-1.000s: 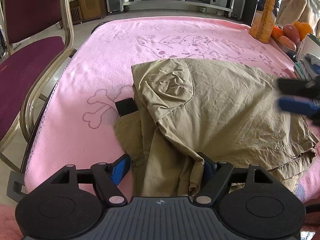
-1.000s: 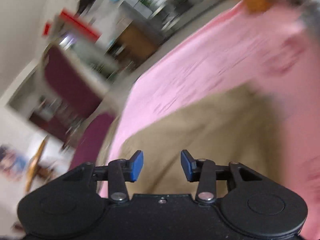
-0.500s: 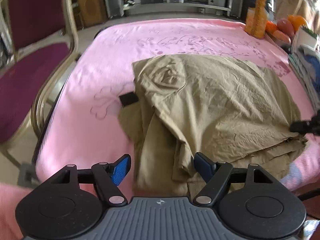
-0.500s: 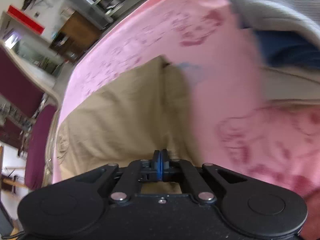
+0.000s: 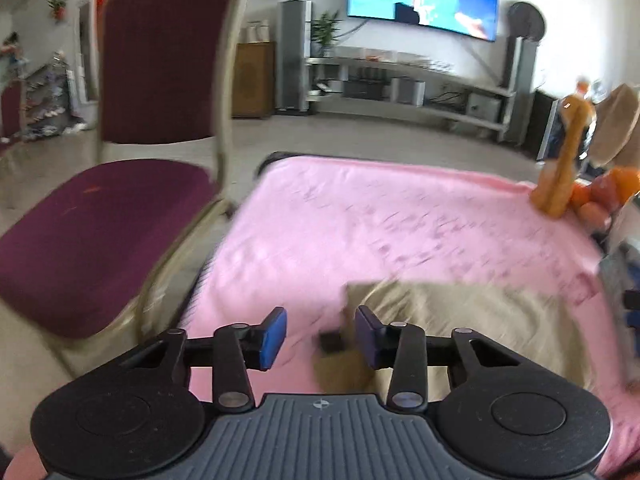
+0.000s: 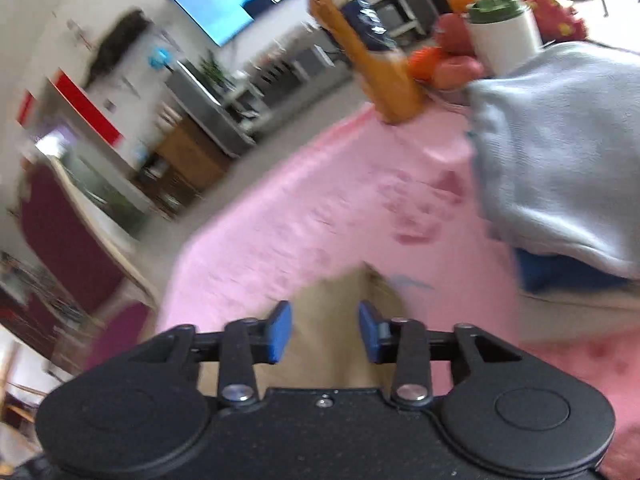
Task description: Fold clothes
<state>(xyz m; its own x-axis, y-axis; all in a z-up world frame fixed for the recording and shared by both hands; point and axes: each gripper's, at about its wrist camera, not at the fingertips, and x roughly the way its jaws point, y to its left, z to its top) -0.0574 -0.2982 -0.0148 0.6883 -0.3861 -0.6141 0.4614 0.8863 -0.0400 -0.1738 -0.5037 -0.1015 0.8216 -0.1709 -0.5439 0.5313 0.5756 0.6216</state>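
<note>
A khaki garment (image 5: 472, 324) lies folded on the pink blanket (image 5: 380, 224); it also shows in the right wrist view (image 6: 340, 320), a corner pointing away. My left gripper (image 5: 321, 334) is open and empty, raised above the garment's left edge. My right gripper (image 6: 325, 330) is open and empty above the garment's right part. Both views are motion-blurred.
A maroon chair (image 5: 100, 216) stands at the left of the table. A tall orange package (image 5: 564, 160) and fruit (image 5: 604, 196) sit at the far right corner. A folded light-blue cloth pile (image 6: 560, 152) and a white cup (image 6: 504, 28) lie right of the garment.
Both grippers have lifted and tilted up, away from the garment. The right gripper was shut half a second ago and is open now. The left gripper stays open.
</note>
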